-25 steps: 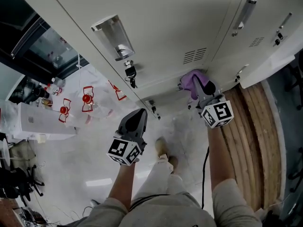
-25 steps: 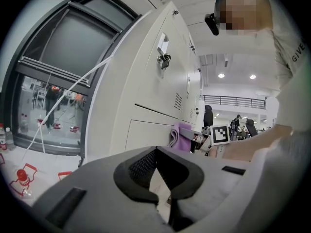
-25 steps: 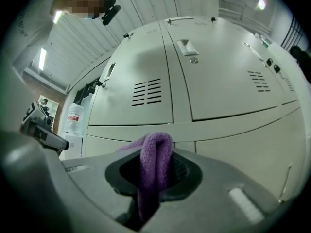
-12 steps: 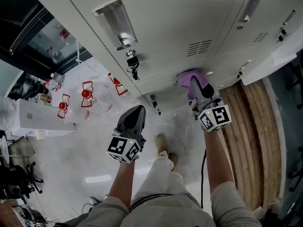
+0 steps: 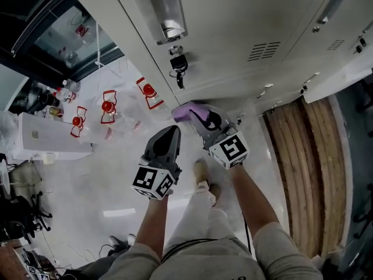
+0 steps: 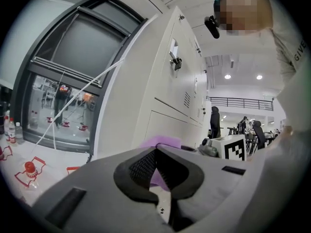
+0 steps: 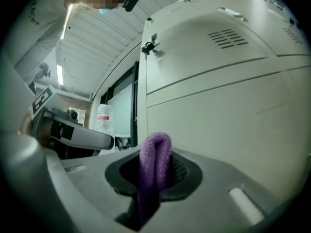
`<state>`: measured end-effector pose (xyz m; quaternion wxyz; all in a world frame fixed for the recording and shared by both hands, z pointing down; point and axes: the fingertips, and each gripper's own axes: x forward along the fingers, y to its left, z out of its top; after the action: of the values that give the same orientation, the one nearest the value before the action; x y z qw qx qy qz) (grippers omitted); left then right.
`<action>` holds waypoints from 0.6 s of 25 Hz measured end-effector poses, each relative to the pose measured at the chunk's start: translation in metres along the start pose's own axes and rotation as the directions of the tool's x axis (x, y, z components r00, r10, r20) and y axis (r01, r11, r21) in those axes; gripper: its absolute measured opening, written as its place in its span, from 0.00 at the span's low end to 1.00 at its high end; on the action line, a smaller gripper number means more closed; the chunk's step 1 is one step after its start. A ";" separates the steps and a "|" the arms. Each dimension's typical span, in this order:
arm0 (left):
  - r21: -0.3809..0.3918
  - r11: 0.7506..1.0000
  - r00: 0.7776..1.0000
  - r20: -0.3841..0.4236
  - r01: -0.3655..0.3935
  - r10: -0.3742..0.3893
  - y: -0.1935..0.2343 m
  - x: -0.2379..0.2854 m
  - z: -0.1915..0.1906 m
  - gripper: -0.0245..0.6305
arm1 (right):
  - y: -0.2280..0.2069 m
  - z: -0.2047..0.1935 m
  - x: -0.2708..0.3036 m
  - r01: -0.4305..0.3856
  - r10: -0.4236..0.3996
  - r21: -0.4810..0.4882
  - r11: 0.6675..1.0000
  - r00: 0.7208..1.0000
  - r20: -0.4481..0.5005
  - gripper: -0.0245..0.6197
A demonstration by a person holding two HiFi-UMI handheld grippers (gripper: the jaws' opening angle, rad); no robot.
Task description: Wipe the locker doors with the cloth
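— Where's the cloth [image 5: 187, 110]?
— One purple cloth, folded and pinched tight in the right gripper [image 5: 197, 115], low against the locker door [image 5: 233, 22], under the single bunch of keys [image 5: 178, 69]. Can't tell if it touches the metal; the gripper covers most of it
— The left gripper [image 5: 169, 134]?
— Jaws closed together, nothing in them, just beside the right one
— Anything else to count?
— Two vent grilles [image 5: 263, 51], and three red-and-white things [image 5: 109, 108] on the floor [image 5: 116, 179], too small to name. The door handle [image 5: 166, 10] is cut off at the top edge
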<state>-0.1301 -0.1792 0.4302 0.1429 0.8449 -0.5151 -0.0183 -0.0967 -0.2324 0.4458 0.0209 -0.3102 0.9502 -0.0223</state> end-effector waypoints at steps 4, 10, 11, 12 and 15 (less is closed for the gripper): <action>-0.008 1.000 1.000 -0.001 -0.022 0.022 0.010 -0.005 -0.001 0.04 | 0.012 -0.007 0.015 -0.030 0.030 -0.021 0.999 0.999 -0.027 0.12; -0.017 1.000 1.000 -0.009 -0.021 0.020 0.014 0.000 -0.006 0.04 | 0.000 -0.010 0.008 -0.021 0.019 -0.063 0.998 0.999 -0.042 0.12; -0.017 1.000 1.000 -0.011 -0.017 0.017 0.013 0.002 -0.007 0.04 | -0.006 -0.011 0.005 -0.010 0.007 -0.065 0.998 0.999 -0.045 0.12; -0.017 1.000 1.000 -0.013 -0.014 0.014 0.012 0.004 -0.007 0.04 | -0.013 -0.012 0.001 0.005 -0.008 -0.067 0.998 0.999 -0.048 0.12; -0.016 1.000 1.000 -0.017 -0.004 0.004 0.008 0.009 -0.011 0.04 | -0.038 -0.017 -0.014 0.052 -0.057 -0.083 0.995 0.997 -0.059 0.12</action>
<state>-0.1313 -0.1882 0.4438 0.1541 0.8428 -0.5155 -0.0147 -0.0645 -0.2541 0.4654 -0.0216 -0.3359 0.9416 0.0063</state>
